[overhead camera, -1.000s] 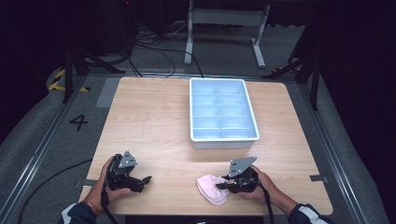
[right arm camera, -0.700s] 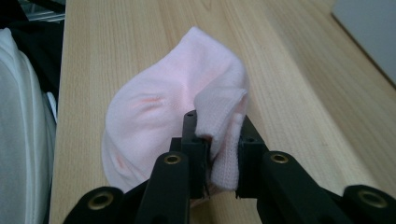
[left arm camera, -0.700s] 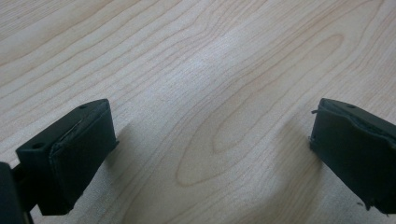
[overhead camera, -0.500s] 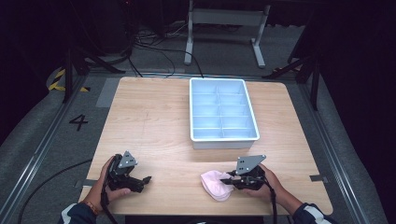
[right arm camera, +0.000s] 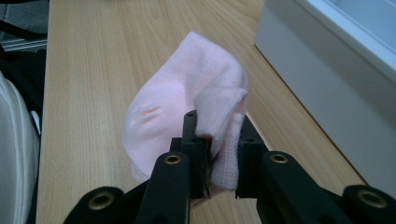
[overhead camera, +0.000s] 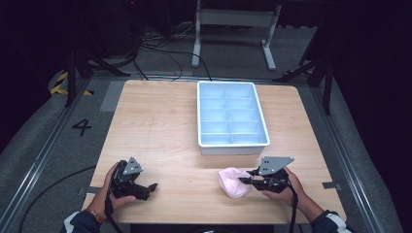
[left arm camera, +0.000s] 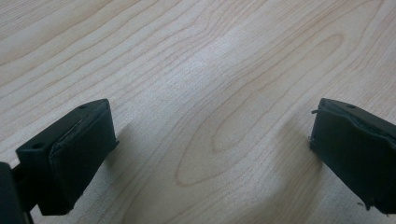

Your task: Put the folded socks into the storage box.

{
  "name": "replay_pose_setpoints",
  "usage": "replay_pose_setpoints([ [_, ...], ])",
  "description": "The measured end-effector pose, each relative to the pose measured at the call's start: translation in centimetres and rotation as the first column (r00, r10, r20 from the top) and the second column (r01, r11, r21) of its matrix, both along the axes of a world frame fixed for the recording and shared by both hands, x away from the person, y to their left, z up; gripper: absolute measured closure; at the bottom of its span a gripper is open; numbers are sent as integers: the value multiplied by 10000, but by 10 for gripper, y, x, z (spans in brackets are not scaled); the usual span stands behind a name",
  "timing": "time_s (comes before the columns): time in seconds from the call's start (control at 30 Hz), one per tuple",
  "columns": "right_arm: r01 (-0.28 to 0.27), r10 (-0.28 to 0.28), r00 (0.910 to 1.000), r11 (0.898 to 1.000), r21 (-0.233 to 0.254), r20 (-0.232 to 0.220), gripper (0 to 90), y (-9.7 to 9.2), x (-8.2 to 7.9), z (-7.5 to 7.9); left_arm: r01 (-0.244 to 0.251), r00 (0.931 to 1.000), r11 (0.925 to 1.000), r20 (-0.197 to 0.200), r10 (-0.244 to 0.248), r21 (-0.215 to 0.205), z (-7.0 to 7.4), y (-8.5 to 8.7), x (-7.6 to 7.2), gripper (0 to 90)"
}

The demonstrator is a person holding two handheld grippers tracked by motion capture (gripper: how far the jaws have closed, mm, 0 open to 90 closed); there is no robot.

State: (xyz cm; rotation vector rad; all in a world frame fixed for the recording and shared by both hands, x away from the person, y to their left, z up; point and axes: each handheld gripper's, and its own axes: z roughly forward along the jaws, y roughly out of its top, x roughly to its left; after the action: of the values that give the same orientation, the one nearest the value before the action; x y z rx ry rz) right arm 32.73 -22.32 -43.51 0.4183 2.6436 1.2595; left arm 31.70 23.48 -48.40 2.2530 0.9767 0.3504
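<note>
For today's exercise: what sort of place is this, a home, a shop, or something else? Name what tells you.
Probably a lab or recording workspace, not a home: a bare wooden table on grey floor marked with a number 4, loose cables and metal stands behind, and hand-held grippers, the right gripper pinching a pink sock.

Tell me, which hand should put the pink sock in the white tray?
Right. The right gripper is already shut on the soft pink fabric sock, near the white plastic divided tray. The left gripper sits open, holding nothing, farther from the tray.
</note>
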Motion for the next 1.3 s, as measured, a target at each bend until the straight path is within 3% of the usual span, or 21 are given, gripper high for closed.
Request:
replay_pose_setpoints([
  [0.5,478,-500,9979,9975,512,419,787,-24,1,15,13,10000,10000,-19,-13,9,0,0,0,4],
  [1.3,1307,-1455,9846,9809,1441,967,787,-55,5,39,15,10000,10000,-21,-15,11,0,0,0,4],
])
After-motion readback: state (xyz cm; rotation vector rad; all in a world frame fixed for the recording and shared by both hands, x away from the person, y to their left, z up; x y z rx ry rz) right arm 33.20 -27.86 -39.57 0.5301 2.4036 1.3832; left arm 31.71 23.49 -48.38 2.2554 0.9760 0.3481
